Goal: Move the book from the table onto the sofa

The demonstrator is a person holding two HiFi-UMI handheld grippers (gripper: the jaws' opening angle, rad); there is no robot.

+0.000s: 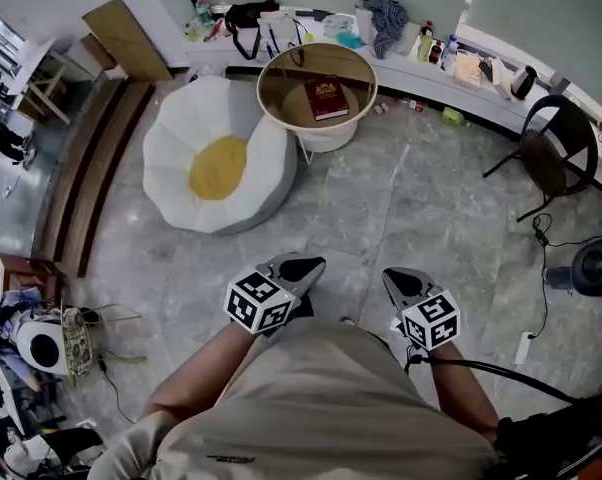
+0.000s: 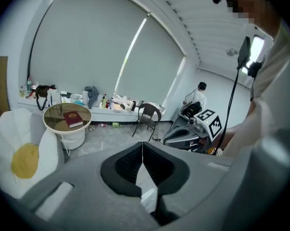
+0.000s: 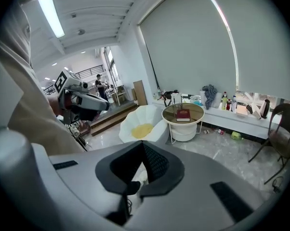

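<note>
1. L gripper: jaws clenched together, nothing betw. them. Held low in front of the person, tilted down toward the floor.
2. R gripper: same, jaws pressed closed w/ nothing held. Sits beside the L gripper, the two apart.
3. Dark red book w/ gold print on cover lies flat on the round table, right of centre in head view. Well apart from both grippers, untouched.
4. The table has a brownish glassy top, pale rim and white base. It stands right beside the sofa; can't tell if rim and sofa touch.
5. The sofa is a white petal-shaped floor seat w/ a yellow centre, left of the table in head view.
6. Behind the table runs a long white ledge, cluttered w/ bottles, a black bag and a blue-grey cloth.
7. A dark chair stands at right on the grey marble-look floor.
8. Wooden steps run along the left, near the sofa.
</note>
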